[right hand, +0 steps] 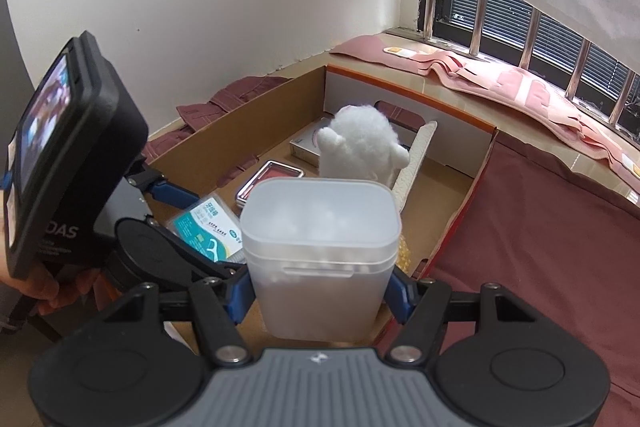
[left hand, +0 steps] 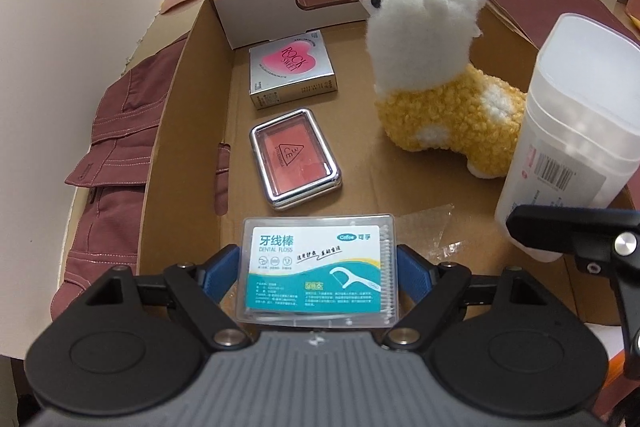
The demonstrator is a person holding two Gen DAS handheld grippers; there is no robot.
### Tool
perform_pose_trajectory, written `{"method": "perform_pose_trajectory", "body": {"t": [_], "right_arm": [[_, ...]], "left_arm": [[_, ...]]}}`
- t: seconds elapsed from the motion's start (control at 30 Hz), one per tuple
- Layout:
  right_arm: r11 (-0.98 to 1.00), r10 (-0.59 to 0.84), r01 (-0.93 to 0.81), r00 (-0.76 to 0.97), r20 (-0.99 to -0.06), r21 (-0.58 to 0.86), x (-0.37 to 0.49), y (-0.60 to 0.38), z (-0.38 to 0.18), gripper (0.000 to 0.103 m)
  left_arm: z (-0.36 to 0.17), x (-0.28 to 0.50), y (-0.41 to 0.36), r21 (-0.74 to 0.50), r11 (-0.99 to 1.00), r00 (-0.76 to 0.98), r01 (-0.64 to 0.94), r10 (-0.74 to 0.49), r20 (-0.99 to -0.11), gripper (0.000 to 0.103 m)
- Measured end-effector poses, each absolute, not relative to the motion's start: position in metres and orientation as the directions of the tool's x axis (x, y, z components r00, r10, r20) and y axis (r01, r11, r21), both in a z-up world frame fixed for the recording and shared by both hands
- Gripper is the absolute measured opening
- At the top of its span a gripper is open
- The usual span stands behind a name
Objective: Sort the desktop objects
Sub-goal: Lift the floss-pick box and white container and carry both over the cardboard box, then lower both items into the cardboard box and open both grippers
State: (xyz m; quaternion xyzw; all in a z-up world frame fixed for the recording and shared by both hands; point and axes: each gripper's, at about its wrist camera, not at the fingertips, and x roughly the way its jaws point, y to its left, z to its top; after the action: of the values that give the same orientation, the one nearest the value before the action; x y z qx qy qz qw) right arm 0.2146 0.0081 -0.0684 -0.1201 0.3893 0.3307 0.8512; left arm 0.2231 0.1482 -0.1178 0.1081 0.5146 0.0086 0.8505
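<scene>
Pinching floss box and jar, both hand-held grippers face plush alpaca.

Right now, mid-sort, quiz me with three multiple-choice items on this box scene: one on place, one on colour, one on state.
1. Where does the compact lie?
A. between floss box and Rock Sweet carton
B. behind the alpaca
C. outside the cardboard box

2. What colour is the alpaca's body?
A. blue
B. yellow
C. green

3. What does the right hand-held gripper hold?
A. nothing
B. the compact
C. the frosted tub

Answers:
1 A: it sits beyond the floss box, which the left hand-held gripper holds, and before the carton.
2 B: yellow fleece under a white head.
3 C: its fingers press the tub's sides.
</scene>
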Motion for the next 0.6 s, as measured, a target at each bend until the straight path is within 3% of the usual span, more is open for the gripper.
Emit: {"method": "perform_pose_trajectory", "body": {"t": [0.1,0.23,0.4,0.6], "right_arm": [[0.754,0.468,-0.654,0.48,-0.742,0.053,0.215,0.007,-0.068,0.064],[0.759,0.468,-0.648,0.479,-0.742,0.06,0.216,0.004,-0.067,0.064],[0.761,0.474,-0.645,0.487,-0.734,0.063,0.215,0.0,-0.061,0.064],[0.744,0.483,-0.664,0.455,-0.748,0.076,0.209,0.009,-0.067,0.064]], "left_arm": [[-0.117,0.223,0.148,0.194,0.977,0.472,0.092,0.129,-0.872,0.086],[-0.107,0.219,0.152,0.194,0.979,0.509,0.066,0.135,-0.85,0.097],[-0.077,0.205,0.162,0.155,0.987,0.584,0.031,0.108,-0.805,0.103],[-0.038,0.178,0.179,0.071,0.997,0.692,-0.025,0.068,-0.719,0.103]]}}
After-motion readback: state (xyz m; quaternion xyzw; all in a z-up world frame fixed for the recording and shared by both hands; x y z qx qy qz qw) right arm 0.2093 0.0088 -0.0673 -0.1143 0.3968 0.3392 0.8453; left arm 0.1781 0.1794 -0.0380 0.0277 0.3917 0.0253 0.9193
